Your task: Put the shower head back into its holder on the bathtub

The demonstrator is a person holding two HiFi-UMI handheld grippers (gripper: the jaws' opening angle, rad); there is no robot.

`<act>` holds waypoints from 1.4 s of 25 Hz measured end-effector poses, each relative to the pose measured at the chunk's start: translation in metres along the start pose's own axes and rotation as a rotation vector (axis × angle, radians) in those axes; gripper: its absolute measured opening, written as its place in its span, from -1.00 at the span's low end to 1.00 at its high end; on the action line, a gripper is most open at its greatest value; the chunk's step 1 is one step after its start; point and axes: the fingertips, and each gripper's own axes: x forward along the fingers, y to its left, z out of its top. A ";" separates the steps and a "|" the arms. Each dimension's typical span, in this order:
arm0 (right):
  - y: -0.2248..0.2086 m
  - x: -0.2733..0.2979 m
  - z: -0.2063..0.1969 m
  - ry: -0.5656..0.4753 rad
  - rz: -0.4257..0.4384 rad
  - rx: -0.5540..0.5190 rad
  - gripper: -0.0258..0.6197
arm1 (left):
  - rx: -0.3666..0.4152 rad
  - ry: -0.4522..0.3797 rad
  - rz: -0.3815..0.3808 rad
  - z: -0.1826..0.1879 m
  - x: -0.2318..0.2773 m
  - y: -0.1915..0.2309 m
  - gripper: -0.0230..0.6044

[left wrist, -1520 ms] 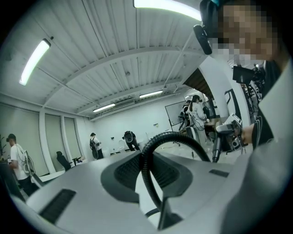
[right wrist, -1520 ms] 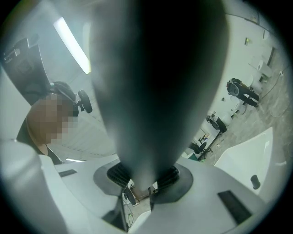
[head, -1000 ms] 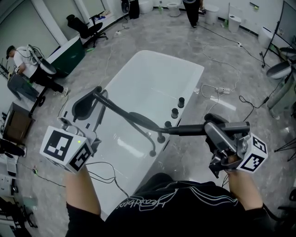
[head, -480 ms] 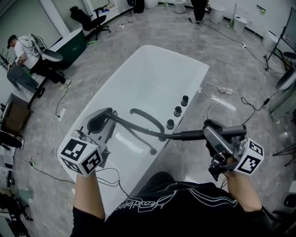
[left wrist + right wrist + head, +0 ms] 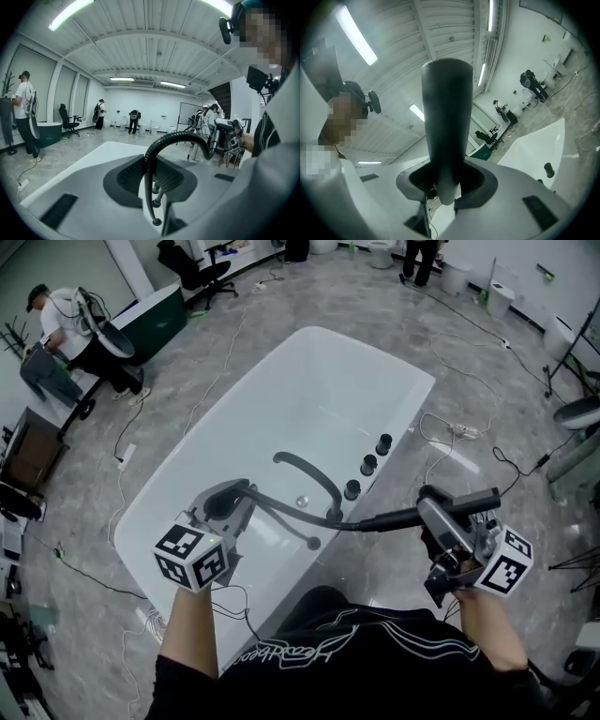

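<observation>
The white bathtub point(image 5: 281, 390) lies below me, with a dark curved spout point(image 5: 314, 476) and three dark knobs point(image 5: 368, 465) on its right rim. My left gripper point(image 5: 230, 505) hangs over the tub's near end, shut on the dark ribbed hose point(image 5: 281, 509). In the left gripper view the hose point(image 5: 161, 140) arcs up from between the jaws of the left gripper point(image 5: 150, 187) toward the right. The right gripper point(image 5: 439, 519) is right of the tub, shut on the dark shower head handle point(image 5: 389, 517). The handle point(image 5: 445, 122) stands between the jaws of the right gripper point(image 5: 443, 185).
Cables point(image 5: 450, 362) and a power strip point(image 5: 464, 430) lie on the grey floor right of the tub. A person point(image 5: 66, 338) stands by a green tub point(image 5: 150, 317) at the far left. An office chair point(image 5: 202, 273) and white toilets point(image 5: 502, 298) line the back.
My left gripper has come down and rightward with the hose, close over the tub's near end. The right gripper has sunk slightly, with the handle still in it.
</observation>
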 end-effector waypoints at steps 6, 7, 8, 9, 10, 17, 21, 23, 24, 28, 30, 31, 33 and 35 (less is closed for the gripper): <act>0.004 0.003 -0.001 0.014 -0.002 -0.015 -0.54 | -0.087 0.057 -0.047 -0.055 0.016 -0.006 -0.72; 0.004 0.003 -0.002 0.013 -0.004 -0.017 -0.54 | -0.096 0.070 -0.055 -0.066 0.020 -0.008 -0.72; 0.004 0.003 -0.002 0.013 -0.007 -0.021 -0.54 | -0.103 0.083 -0.061 -0.076 0.025 -0.009 -0.72; 0.003 0.003 -0.002 0.013 -0.012 -0.025 -0.54 | -0.110 0.095 -0.067 -0.086 0.030 -0.010 -0.72; 0.003 0.003 -0.002 0.013 -0.017 -0.030 -0.54 | -0.117 0.106 -0.074 -0.096 0.036 -0.012 -0.73; 0.008 0.000 -0.005 0.017 -0.027 -0.035 -0.54 | -0.181 0.187 -0.111 -0.156 0.063 -0.026 -0.73; 0.010 -0.002 -0.011 0.030 -0.036 -0.033 -0.54 | -0.153 0.254 -0.143 -0.187 0.076 -0.040 -0.72; 0.011 -0.001 -0.016 0.045 -0.043 -0.037 -0.54 | -0.117 0.290 -0.164 -0.207 0.082 -0.046 -0.72; 0.012 0.000 -0.019 0.055 -0.047 -0.040 -0.54 | -0.106 0.312 -0.174 -0.217 0.084 -0.049 -0.72; 0.021 0.004 -0.031 0.078 -0.062 -0.037 -0.54 | -0.070 0.370 -0.227 -0.240 0.088 -0.065 -0.72; 0.027 0.007 -0.034 0.079 -0.068 -0.033 -0.54 | -0.059 0.378 -0.251 -0.244 0.088 -0.071 -0.72; 0.029 0.008 -0.035 0.077 -0.072 -0.033 -0.54 | -0.057 0.386 -0.266 -0.247 0.088 -0.074 -0.72; 0.033 0.006 -0.035 0.065 -0.093 -0.039 -0.54 | -0.073 0.420 -0.309 -0.254 0.087 -0.084 -0.71; 0.033 0.003 -0.033 0.045 -0.132 -0.052 -0.54 | -0.081 0.464 -0.344 -0.262 0.086 -0.093 -0.59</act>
